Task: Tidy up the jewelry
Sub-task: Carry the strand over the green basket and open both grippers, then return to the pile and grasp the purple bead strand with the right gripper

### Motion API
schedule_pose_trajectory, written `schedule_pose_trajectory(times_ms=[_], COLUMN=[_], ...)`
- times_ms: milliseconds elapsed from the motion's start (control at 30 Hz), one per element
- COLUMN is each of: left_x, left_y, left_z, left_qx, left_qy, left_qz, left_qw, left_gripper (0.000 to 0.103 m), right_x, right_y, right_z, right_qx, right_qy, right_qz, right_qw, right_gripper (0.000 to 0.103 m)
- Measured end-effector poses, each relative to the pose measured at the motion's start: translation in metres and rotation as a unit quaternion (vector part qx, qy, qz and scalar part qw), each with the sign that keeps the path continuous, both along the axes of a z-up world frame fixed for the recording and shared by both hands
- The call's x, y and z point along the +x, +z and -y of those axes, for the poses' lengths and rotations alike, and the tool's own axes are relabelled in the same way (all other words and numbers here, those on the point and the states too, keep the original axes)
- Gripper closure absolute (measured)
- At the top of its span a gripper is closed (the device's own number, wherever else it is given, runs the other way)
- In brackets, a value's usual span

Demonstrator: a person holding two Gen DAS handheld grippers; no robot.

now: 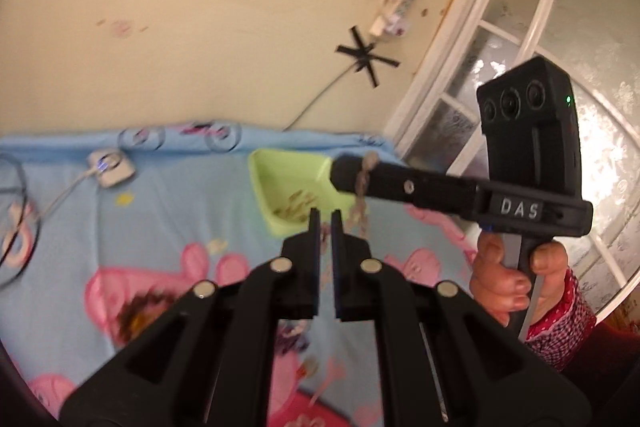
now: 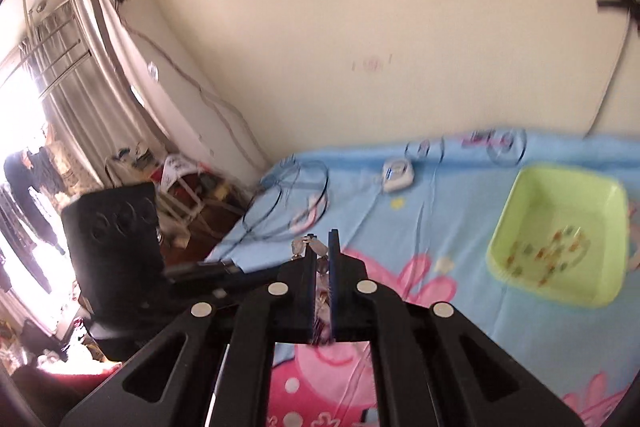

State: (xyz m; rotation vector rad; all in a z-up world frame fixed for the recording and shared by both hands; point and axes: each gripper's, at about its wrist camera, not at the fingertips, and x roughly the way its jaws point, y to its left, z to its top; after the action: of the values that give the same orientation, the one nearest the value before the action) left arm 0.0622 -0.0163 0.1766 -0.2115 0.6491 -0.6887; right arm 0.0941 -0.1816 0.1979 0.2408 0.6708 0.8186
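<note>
Here, in the left wrist view, the left hand-held gripper (image 1: pixel 325 217) is closed and empty above the blue bedsheet (image 1: pixel 168 203). The right hand-held gripper (image 1: pixel 340 169) pinches a bracelet (image 1: pixel 362 187) over the green tray (image 1: pixel 288 183).

In the right wrist view, the bracelet (image 2: pixel 316 247) sits between the closed jaws, left of the tray (image 2: pixel 560 195).

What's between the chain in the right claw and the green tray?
Nothing visible. The right claw holds the chain in the air, beside the green tray. Only bare blue sheet lies between them, and the tray's top is open. The left claw is shut and holds nothing.
</note>
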Motion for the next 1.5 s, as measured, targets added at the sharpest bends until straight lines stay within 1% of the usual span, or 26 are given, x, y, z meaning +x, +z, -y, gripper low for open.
schedule_pose_trajectory(times_ms=[133, 233, 300, 400, 500, 533, 633, 700, 733, 767, 800, 833, 900, 967, 1033, 1100, 1133, 1167, 1233, 1300, 1433, 1500], left_x=[0.03, 0.056, 0.074, 0.101, 0.126, 0.134, 0.155, 0.167, 0.171, 0.17, 0.167, 0.159, 0.146, 0.128, 0.11, 0.086, 0.075, 0.064, 0.05, 0.035, 0.01, -0.002], left_y=[0.024, 0.037, 0.04, 0.034, 0.013, 0.002, -0.038, -0.068, -0.086, -0.097, -0.102, -0.104, -0.101, -0.095, -0.089, -0.086, -0.085, -0.086, -0.09, -0.099, -0.113, -0.121], left_z=[0.027, 0.047, 0.059, 0.079, 0.095, 0.1, 0.112, 0.121, 0.124, 0.125, 0.124, 0.119, 0.11, 0.094, 0.075, 0.049, 0.036, 0.019, -0.009, -0.038, -0.067, -0.069], left_qx=[-0.009, -0.011, -0.012, -0.012, -0.016, -0.014, 0.008, 0.039, 0.06, 0.071, 0.075, 0.081, 0.089, 0.085, 0.076, 0.066, 0.064, 0.061, 0.058, 0.057, 0.058, 0.06], left_qy=[-0.021, -0.025, -0.03, -0.037, -0.039, -0.037, -0.012, -0.001, 0.001, -0.002, -0.006, -0.008, -0.006, -0.005, -0.002, 0.004, 0.01, 0.019, 0.041, 0.066, 0.093, 0.088], left_qz=[0.014, 0.019, 0.019, 0.01, -0.015, -0.023, -0.052, -0.09, -0.117, -0.132, -0.135, -0.128, -0.112, -0.101, -0.094, -0.083, -0.079, -0.077, -0.082, -0.096, -0.117, -0.124], left_qw=[0.9996, 0.9994, 0.9993, 0.9992, 0.999, 0.999, 0.9985, 0.9952, 0.9913, 0.9887, 0.988, 0.9885, 0.9897, 0.9912, 0.9927, 0.9943, 0.9948, 0.995, 0.9941, 0.9915, 0.9871, 0.9865], left_gripper=[0.099, 0.099, 0.099, 0.099, 0.099, 0.099, 0.099, 0.099, 0.099, 0.099, 0.099, 0.099, 0.099, 0.099, 0.099, 0.099, 0.099, 0.099, 0.099, 0.099, 0.099, 0.099], right_x=[0.017, 0.035, 0.051, 0.072, 0.097, 0.103, 0.126, 0.143, 0.149, 0.149, 0.144, 0.137, 0.116, 0.092, 0.069, 0.038, 0.031, 0.018, 0.0, -0.013, -0.028, -0.031], right_y=[0.032, 0.047, 0.05, 0.044, 0.021, 0.013, -0.031, -0.069, -0.093, -0.109, -0.125, -0.13, -0.137, -0.137, -0.134, -0.132, -0.129, -0.132, -0.136, -0.14, -0.158, -0.167], right_z=[0.02, 0.035, 0.047, 0.06, 0.071, 0.074, 0.077, 0.079, 0.081, 0.085, 0.09, 0.09, 0.093, 0.096, 0.097, 0.094, 0.088, 0.086, 0.081, 0.078, 0.06, 0.048], right_qx=[-0.009, -0.019, -0.026, -0.04, -0.063, -0.071, -0.114, -0.166, -0.19, -0.201, -0.209, -0.21, -0.203, -0.184, -0.163, -0.147, -0.143, -0.138, -0.129, -0.116, -0.093, -0.098], right_qy=[-0.03, -0.055, -0.071, -0.086, -0.097, -0.099, -0.117, -0.13, -0.126, -0.131, -0.137, -0.133, -0.114, -0.108, -0.103, -0.102, -0.095, -0.091, -0.095, -0.087, -0.059, -0.046], right_qz=[0.029, 0.041, 0.04, 0.033, 0.012, 0.005, -0.024, -0.071, -0.111, -0.135, -0.149, -0.152, -0.151, -0.142, -0.137, -0.106, -0.103, -0.099, -0.084, -0.079, -0.094, -0.101], right_qw=[0.999, 0.997, 0.996, 0.995, 0.993, 0.993, 0.986, 0.975, 0.967, 0.961, 0.957, 0.957, 0.961, 0.966, 0.972, 0.978, 0.98, 0.981, 0.984, 0.986, 0.989, 0.989], right_gripper=[0.103, 0.103, 0.103, 0.103, 0.103, 0.103, 0.103, 0.103, 0.103, 0.103, 0.103, 0.103, 0.103, 0.103, 0.087, 0.085, 0.085, 0.085, 0.085, 0.085, 0.085, 0.085])
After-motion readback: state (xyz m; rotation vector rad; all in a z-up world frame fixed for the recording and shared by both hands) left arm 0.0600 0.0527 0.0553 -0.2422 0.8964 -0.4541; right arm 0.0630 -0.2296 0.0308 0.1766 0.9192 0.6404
